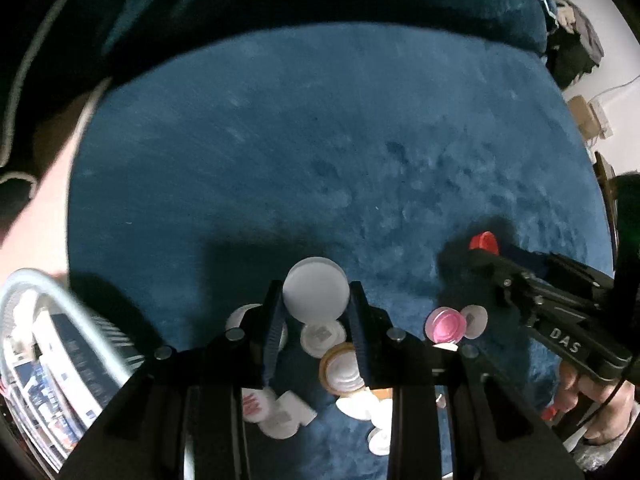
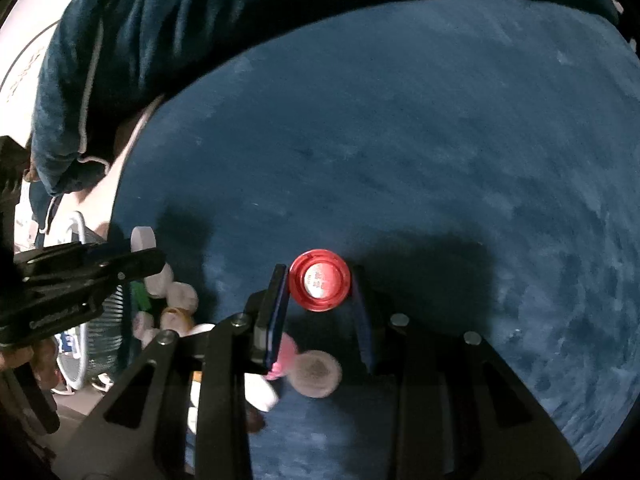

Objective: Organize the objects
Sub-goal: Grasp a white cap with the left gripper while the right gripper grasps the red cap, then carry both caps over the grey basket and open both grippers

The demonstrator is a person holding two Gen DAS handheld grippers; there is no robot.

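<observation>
Two grippers: I see both, each clamped on one cap.
Left gripper (image 1: pixel 316 300): its fingers are narrow around the round white plastic cap (image 1: pixel 315 292), held above the pile.
Right gripper (image 2: pixel 320 286): its fingers pinch the round red plastic cap (image 2: pixel 319 285); small print on its pale centre is too blurred for me to read.
Writing: I read "DAS" in white letters on the right gripper's black body in the left wrist view.
Loose caps: the pink cap (image 1: pixel 445 323), the gold-rimmed cap (image 1: pixel 343 369) and several white ones lie on the dark blue plush cloth (image 1: pixel 320 152).
Basket: the white wire basket (image 1: pixel 48 344) stands beside the pile; print on the packets inside is unreadable.
</observation>
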